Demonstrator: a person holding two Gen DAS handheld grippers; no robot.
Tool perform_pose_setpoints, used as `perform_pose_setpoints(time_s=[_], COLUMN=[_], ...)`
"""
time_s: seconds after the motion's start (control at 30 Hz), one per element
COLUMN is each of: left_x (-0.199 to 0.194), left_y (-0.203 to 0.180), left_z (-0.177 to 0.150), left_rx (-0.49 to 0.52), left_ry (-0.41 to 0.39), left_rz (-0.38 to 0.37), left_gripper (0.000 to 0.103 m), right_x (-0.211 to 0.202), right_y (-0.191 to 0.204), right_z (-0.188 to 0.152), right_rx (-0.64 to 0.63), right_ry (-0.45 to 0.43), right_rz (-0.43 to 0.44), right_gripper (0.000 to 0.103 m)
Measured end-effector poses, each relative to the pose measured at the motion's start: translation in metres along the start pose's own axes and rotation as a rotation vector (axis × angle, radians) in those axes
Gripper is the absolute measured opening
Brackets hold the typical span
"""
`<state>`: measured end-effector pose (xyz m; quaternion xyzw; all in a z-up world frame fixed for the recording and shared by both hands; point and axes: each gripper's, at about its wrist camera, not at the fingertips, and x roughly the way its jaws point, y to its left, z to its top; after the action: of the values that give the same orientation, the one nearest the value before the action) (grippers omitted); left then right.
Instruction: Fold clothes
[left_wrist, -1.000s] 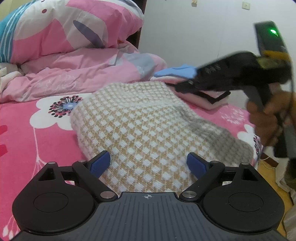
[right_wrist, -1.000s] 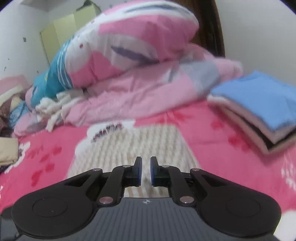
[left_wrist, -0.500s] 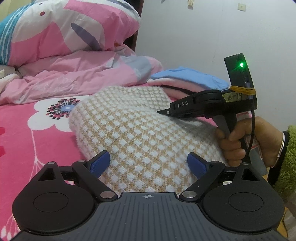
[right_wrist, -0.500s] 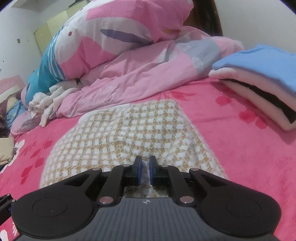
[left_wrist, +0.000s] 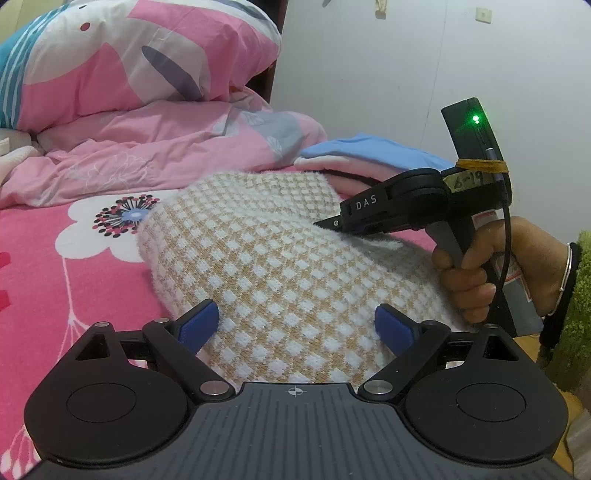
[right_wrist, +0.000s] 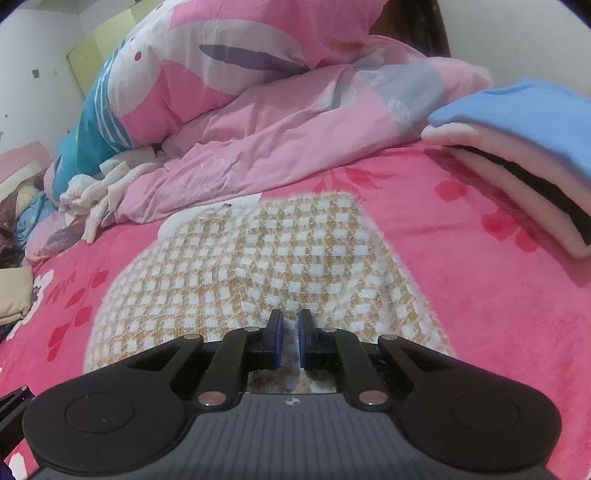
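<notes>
The left tool (left_wrist: 295, 328) has its blue pads (left_wrist: 197, 325) spread wide apart, one at each side of the near end of a folded checked knit sweater (left_wrist: 266, 251), and nothing is pinched between them. The right tool (right_wrist: 290, 343) has its pads drawn together with only a narrow slit between them, and they sit low over the near edge of the same sweater; whether any knit is caught in that slit cannot be told. In the left wrist view the right tool shows side-on, its black tip at the sweater's right edge, gripped by the person's right hand (left_wrist: 476, 273), which wears a thin bangle (left_wrist: 565, 280) and a fuzzy green sleeve (left_wrist: 576, 317); a green light (left_wrist: 475, 119) glows on the block mounted above it. The tan and white sweater lies flat on the pink flowered bedspread (right_wrist: 461, 258). To its right, well apart, sits a stack of folded clothes (right_wrist: 517, 155) with a blue garment on top, pale pink and black layers beneath. Behind the sweater are a rumpled pink duvet (right_wrist: 280, 136) and a pink, white and blue pillow (right_wrist: 192, 55).
</notes>
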<state>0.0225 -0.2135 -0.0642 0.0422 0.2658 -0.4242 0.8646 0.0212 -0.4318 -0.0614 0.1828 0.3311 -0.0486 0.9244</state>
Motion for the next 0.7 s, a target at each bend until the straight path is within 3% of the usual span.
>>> perform_pose_setpoints(time_s=[0.7], left_x=[0.0011], left_y=[-0.0022], left_z=[-0.0006], left_rx=[0.000], left_ry=[-0.005], left_rz=[-0.001], left_gripper=[0.094], right_x=[0.0007], right_y=[-0.0008], right_z=[0.0023], right_rx=[0.005], right_ry=[0.023], right_rz=[0.000], right_gripper=[0.007])
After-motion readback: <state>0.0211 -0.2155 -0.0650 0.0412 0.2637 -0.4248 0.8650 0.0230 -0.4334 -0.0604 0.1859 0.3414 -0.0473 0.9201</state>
